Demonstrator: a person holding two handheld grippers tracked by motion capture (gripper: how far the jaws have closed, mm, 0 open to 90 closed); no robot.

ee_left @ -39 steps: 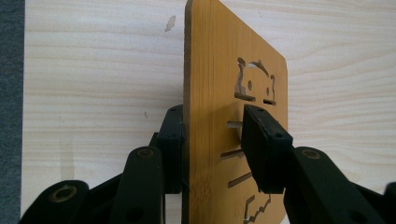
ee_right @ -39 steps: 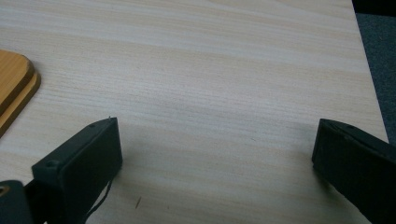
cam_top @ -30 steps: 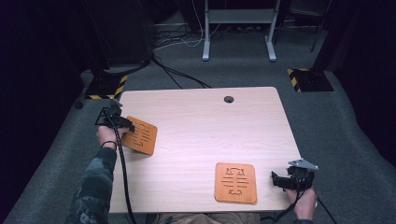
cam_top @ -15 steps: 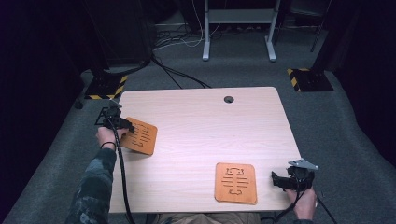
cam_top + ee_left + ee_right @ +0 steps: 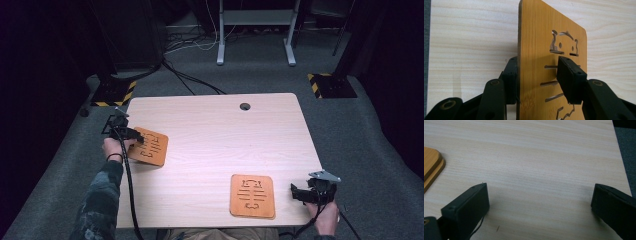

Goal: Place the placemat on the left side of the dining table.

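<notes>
Where the left claw reaches in over the counter's left edge, its two black jaws are pressed onto an orange wooden board, one jaw against each face. In the left claw's own view this board stands edge-on between the jaws, its cut-out slots and shapes showing on the face beside the right-hand jaw, with the pale counter behind it. From above, the board looks tilted, its left side raised in the grip near the counter's left edge.

The right claw sits at the counter's near right corner, held in the person's right hand. Its jaws are spread wide, with bare wood grain between them in the right claw's view; they hold nothing. A second orange board lies flat on the counter just beside this claw, and its rounded corner shows at the left edge of that view.

The counter is light wood with rounded corners and a small round hole near its far edge. Around it lies dark grey carpet, with black cables, a grey metal frame and yellow-and-black striped floor plates beyond.
</notes>
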